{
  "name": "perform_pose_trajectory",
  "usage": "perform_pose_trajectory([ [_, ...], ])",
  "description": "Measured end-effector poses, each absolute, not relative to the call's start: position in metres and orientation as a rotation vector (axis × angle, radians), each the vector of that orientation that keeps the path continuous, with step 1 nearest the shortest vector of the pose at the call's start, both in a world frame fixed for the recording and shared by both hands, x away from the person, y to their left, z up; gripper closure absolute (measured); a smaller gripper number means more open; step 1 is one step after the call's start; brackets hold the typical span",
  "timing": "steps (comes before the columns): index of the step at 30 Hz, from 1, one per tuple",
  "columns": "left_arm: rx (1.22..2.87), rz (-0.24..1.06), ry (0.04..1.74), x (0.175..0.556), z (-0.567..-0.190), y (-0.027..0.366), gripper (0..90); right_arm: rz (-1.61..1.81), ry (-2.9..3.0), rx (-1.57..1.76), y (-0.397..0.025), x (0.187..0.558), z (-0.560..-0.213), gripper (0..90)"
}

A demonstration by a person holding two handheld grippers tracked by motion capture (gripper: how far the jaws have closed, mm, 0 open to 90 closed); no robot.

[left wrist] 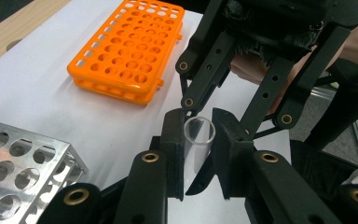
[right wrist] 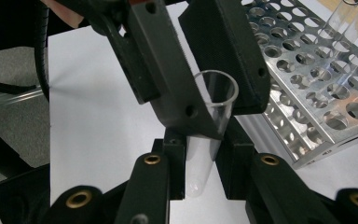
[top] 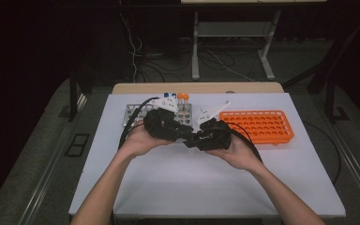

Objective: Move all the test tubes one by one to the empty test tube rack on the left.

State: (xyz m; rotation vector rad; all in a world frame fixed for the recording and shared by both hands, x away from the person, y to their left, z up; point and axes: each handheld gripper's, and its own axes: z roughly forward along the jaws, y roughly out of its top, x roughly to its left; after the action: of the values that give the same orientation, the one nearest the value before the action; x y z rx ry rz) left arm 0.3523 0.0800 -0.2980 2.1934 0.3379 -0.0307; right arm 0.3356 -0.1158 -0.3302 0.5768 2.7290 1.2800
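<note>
A clear, uncapped test tube (left wrist: pixel 199 140) is held above the white table top (top: pixel 206 183), between both grippers at mid-table. My left gripper (left wrist: pixel 198 154) is shut on it just below its open mouth. In the right gripper view, my right gripper (right wrist: pixel 200 163) is shut on the tube's (right wrist: pixel 200 177) rounded lower end, while the left gripper's (right wrist: pixel 212 100) jaws come down from above and clamp the upper part. In the high view the left gripper (top: pixel 189 135) and right gripper (top: pixel 193 139) meet tip to tip and hide the tube.
A silver metal rack (top: pixel 133 112) stands at the back left with blue-capped tubes (top: pixel 169 95) and orange-capped tubes (top: pixel 183 96) in it. An orange plastic rack (top: pixel 260 125) lies at the back right with its holes empty. Bare white surface stretches in front of the hands.
</note>
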Motion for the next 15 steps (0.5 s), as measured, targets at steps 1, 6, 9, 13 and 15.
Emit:
perform_pose_trajectory([
  [1,2.193,-0.034,0.339,0.353,-0.298,0.08,74.4,1.283,2.725,0.578,-0.116,0.336,-0.331,74.5],
  [6,2.19,-0.009,0.376,0.359,-0.294,0.089,74.6,1.277,2.708,0.617,-0.119,0.336,-0.333,57.4],
  [9,2.187,0.013,0.401,0.364,-0.289,0.097,74.6,1.293,2.69,0.676,-0.128,0.336,-0.336,48.4],
  [13,2.176,0.044,0.451,0.372,-0.284,0.108,74.6,1.325,2.646,0.774,-0.145,0.334,-0.34,33.6],
  [15,2.174,0.057,0.471,0.377,-0.282,0.113,74.6,1.337,2.628,0.805,-0.153,0.332,-0.343,27.9],
])
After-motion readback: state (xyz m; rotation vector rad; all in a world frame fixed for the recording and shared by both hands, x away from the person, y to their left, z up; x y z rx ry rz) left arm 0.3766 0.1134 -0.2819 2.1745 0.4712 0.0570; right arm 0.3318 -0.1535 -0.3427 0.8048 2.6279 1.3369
